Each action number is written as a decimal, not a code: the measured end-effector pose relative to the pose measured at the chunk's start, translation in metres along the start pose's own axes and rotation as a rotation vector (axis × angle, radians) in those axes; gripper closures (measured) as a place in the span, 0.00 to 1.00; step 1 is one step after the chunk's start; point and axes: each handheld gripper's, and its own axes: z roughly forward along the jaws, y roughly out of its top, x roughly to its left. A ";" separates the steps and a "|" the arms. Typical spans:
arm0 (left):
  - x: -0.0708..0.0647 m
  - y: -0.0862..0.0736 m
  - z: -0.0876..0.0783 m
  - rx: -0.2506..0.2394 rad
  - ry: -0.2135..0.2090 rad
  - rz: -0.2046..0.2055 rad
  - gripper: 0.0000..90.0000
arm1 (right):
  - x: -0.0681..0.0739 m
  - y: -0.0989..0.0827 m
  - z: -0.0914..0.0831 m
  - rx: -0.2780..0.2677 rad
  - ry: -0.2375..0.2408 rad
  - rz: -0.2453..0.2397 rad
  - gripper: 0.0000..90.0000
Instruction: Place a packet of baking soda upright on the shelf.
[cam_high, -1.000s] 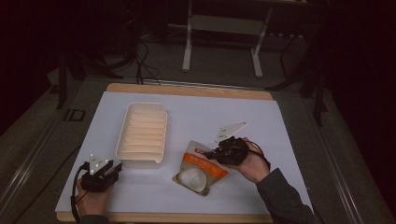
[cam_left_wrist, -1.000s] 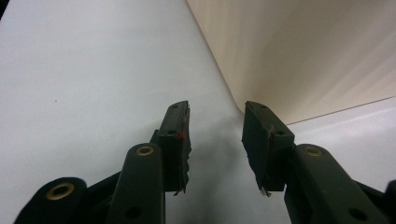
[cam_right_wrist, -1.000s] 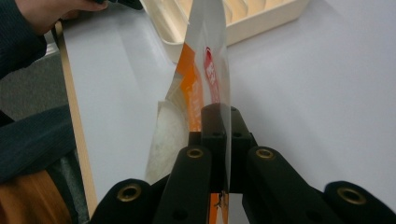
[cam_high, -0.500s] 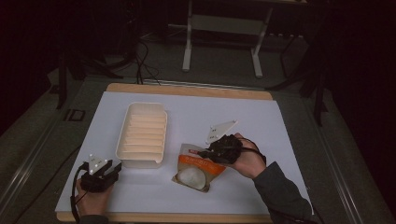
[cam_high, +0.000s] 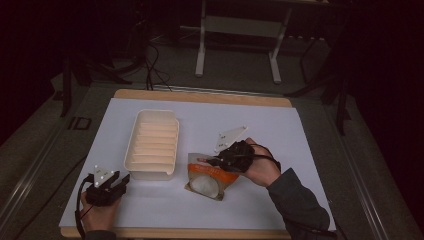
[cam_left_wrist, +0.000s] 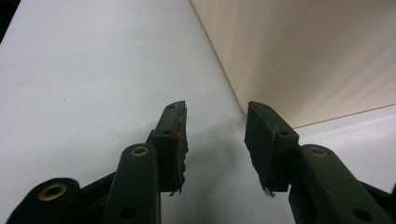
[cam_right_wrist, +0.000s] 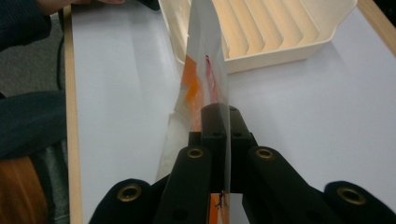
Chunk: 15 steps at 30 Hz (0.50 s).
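Just right of the cream tray (cam_high: 152, 145), my right gripper (cam_high: 214, 161) was clamped on the orange packet's (cam_high: 210, 177) top edge, its length running toward me; the left gripper (cam_high: 113, 182), jaws apart and empty, sat farther off.

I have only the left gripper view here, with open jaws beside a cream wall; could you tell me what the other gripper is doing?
Observer: The right gripper is shut on the edge of an orange and white packet.
Operator: Thank you. Is the packet off the table?
Observer: Its gripped edge is raised; the far end sits near the white mat, contact unclear.
Operator: And that cream wall?
Observer: It is a ribbed cream tray, just left of the packet.
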 end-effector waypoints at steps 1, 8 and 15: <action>0.000 0.000 0.000 0.001 -0.001 -0.001 0.65 | 0.000 0.001 0.000 0.000 0.000 -0.008 1.00; 0.000 0.000 0.000 0.000 0.000 -0.001 0.65 | -0.002 0.008 0.001 0.007 -0.009 -0.030 1.00; 0.000 0.000 0.000 -0.001 -0.001 -0.002 0.65 | -0.005 0.012 0.001 0.005 -0.001 -0.043 1.00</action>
